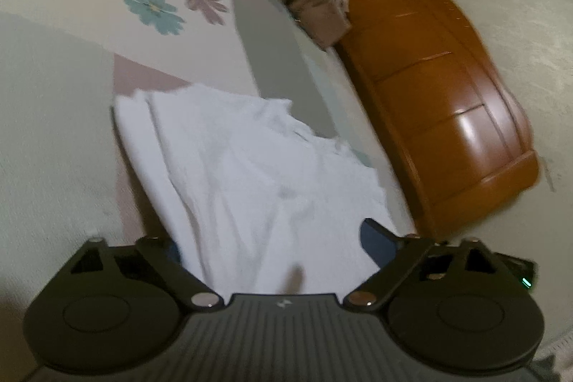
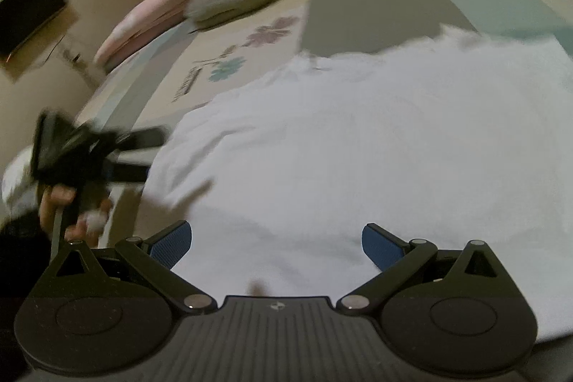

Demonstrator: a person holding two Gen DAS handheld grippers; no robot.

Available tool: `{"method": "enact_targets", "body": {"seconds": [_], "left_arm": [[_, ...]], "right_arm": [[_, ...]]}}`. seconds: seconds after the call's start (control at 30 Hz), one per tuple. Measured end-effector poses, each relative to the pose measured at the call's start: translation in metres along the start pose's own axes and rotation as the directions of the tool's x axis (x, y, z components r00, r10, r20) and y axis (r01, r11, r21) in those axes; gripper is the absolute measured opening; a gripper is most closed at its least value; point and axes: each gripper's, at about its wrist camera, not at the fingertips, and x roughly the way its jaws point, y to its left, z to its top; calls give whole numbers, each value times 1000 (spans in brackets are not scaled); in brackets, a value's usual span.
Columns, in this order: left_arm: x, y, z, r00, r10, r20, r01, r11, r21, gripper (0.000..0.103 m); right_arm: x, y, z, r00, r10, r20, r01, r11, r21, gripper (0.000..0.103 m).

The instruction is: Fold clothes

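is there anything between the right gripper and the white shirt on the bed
Nothing visible. The right gripper sits directly over the white cotton shirt, open, with only cloth showing between its blue pads. The left gripper is off at the shirt's far side edge, not in the path.

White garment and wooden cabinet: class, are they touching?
Apart. The left wrist view shows a strip of bedsheet separating the white garment from the wooden cabinet.
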Motion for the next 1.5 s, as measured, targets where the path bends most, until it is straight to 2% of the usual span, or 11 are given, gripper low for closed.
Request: {"method": "enact_targets", "body": {"seconds": [0.17,0.27,0.3,0.53,0.73,0.9,1.03,1.2,1.37,1.43,1.5], "left_arm": [[5,7,10,999,51,0,-51,999,-1,57],[6,7,13,988,151,-12,-152,988,-8,24],[5,7,13,982,186,-19,-186,982,-6,18],[12,-15,23,937,339,-80,-336,941,52,18],[24,-29,32,890,433,-143,-421,900,111,18],[28,-32,34,877,456,-151,-441,889,122,18],[26,-30,33,880,450,-150,-437,892,113,18],[25,-27,31,891,431,-144,-420,902,100,18],[24,-26,32,894,424,-148,-414,906,94,18],[24,-25,31,895,421,-144,-411,907,93,18],[22,-23,30,901,412,-139,-404,911,85,18]], "right_arm": [[1,39,-1,1000,27,14,-22,963,-267,103],[12,73,-13,1000,24,12,-14,862,-506,103],[16,84,-18,1000,14,9,-6,821,-570,103],[54,146,-67,996,-78,40,73,487,-870,103],[78,178,-95,972,-130,198,229,298,-927,103],[82,186,-110,946,-129,297,321,238,-917,103],[99,201,-117,895,-179,408,434,146,-889,103],[94,196,-125,871,-208,445,478,150,-865,103],[106,202,-123,842,-214,495,522,96,-847,102],[112,206,-120,834,-230,502,533,100,-840,102],[112,208,-121,833,-241,498,534,114,-838,93]]}}
